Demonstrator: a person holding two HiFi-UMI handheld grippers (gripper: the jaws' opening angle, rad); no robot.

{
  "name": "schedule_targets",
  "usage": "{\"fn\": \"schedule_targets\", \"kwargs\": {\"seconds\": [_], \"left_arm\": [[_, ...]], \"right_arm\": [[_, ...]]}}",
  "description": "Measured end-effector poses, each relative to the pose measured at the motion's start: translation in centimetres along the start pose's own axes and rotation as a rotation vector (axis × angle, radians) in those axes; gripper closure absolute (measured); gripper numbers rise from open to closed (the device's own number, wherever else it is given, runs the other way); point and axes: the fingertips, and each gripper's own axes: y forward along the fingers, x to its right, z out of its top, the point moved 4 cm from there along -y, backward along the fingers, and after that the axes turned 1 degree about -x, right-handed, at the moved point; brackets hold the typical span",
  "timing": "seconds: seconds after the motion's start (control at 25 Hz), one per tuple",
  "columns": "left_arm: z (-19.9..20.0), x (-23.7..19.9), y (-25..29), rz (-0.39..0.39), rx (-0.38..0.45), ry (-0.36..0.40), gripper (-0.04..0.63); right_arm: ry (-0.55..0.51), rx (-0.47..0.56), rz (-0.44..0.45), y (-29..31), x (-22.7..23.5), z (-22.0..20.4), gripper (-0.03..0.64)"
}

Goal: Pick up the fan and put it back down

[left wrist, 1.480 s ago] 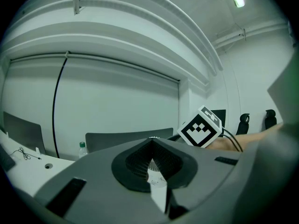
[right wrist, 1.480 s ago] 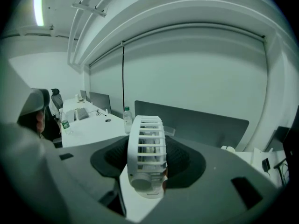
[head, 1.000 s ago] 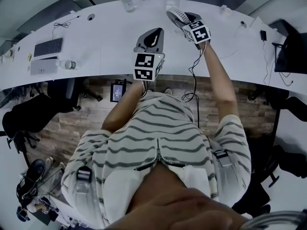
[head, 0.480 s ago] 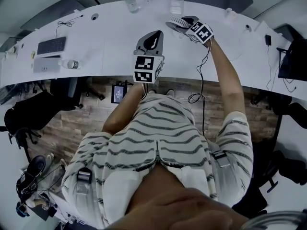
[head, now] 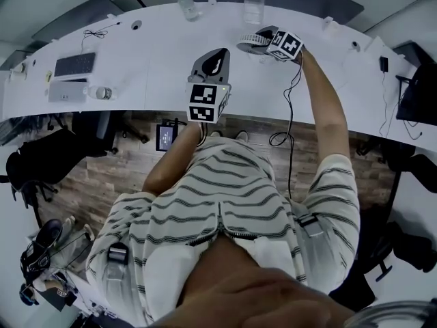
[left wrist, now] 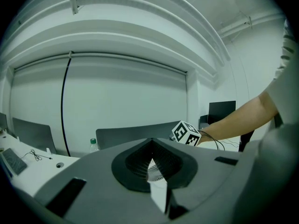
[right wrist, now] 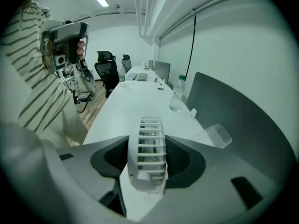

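Seen from above, a person in a striped shirt (head: 225, 197) stands at a long curved white worktop (head: 157, 43) with a gripper in each hand. At the far left of the worktop lies a keyboard (head: 72, 65). Further right, a water bottle (head: 185, 4) stands at the back edge. The left gripper (head: 218, 52) hangs over the near middle of the worktop; in the left gripper view its jaws (left wrist: 150, 160) are closed together with nothing between them, leaving only a thin slit. Right of it, a clear cup (head: 253, 8) stands at the back edge. Just in front of the cup is the small white fan (head: 252, 41), over the far part of the worktop, held by the right gripper (head: 268, 37) on an outstretched arm. The right gripper view shows the fan (right wrist: 148, 153) edge-on, its ribbed rim clamped between the two jaws. Whether the fan touches the worktop cannot be told.
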Motion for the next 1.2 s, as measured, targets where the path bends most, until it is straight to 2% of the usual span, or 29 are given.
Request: {"fn": "schedule_targets", "kwargs": {"seconds": [0.2, 0.48, 0.6, 0.76, 1.0, 1.2], "left_arm": [[-1.3, 0.5, 0.7, -0.004, -0.036, -0.009, 0.588], [-1.1, 0.4, 1.4, -0.01, -0.044, 0.018, 0.588], [-1.4, 0.5, 1.7, -0.013, -0.058, 0.019, 0.588], [-1.5, 0.6, 1.7, -0.013, -0.055, 0.02, 0.588], [-1.2, 1.2, 1.7, -0.041, -0.047, 0.041, 0.588], [-1.1, 1.4, 1.6, -0.057, -0.052, 0.046, 0.588]], "right_arm": [[-0.021, -0.029, 0.088, 0.6, -0.4, -0.8, 0.394], [-0.023, -0.015, 0.106, 2.5, 0.0, -0.9, 0.393], [0.006, -0.01, 0.101, 2.4, 0.5, -1.5, 0.393], [-0.045, -0.088, 0.093, 2.2, 0.6, -2.0, 0.393], [-0.093, -0.211, 0.008, 2.2, 1.5, -2.9, 0.39], [-0.088, -0.228, -0.026, 1.7, 1.4, -2.8, 0.39]]}}
